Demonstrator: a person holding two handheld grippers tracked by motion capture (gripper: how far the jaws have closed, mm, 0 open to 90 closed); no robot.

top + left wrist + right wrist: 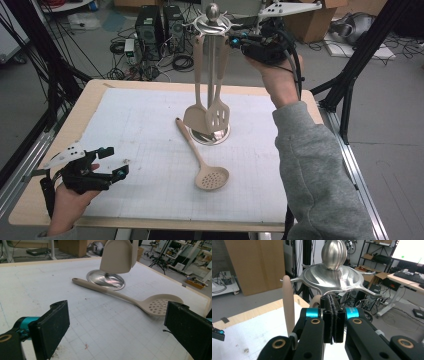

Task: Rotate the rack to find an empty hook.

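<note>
A metal utensil stand [212, 20] rises from the middle of the mat, with a round knob above a hooked disc [329, 276]. A beige spatula [196, 117] and a beige slotted turner [218, 115] hang from it. A beige slotted spoon [210, 177] lies flat in front of the stand's base [105, 280]. My right gripper [234, 40] is held high beside the stand's top, pads pressed together just under the disc, nothing visible between them. A hanging handle [288, 307] stands to its left. My left gripper [114, 161] rests open at the table's front left, facing the spoon [160, 306].
A white gridded mat [150, 130] covers most of the wooden table [95, 90]. Computer towers and cables [155, 30] lie on the floor beyond the far edge. Black frame legs [360, 55] stand at the right. A grey sleeve [310, 165] crosses the table's right side.
</note>
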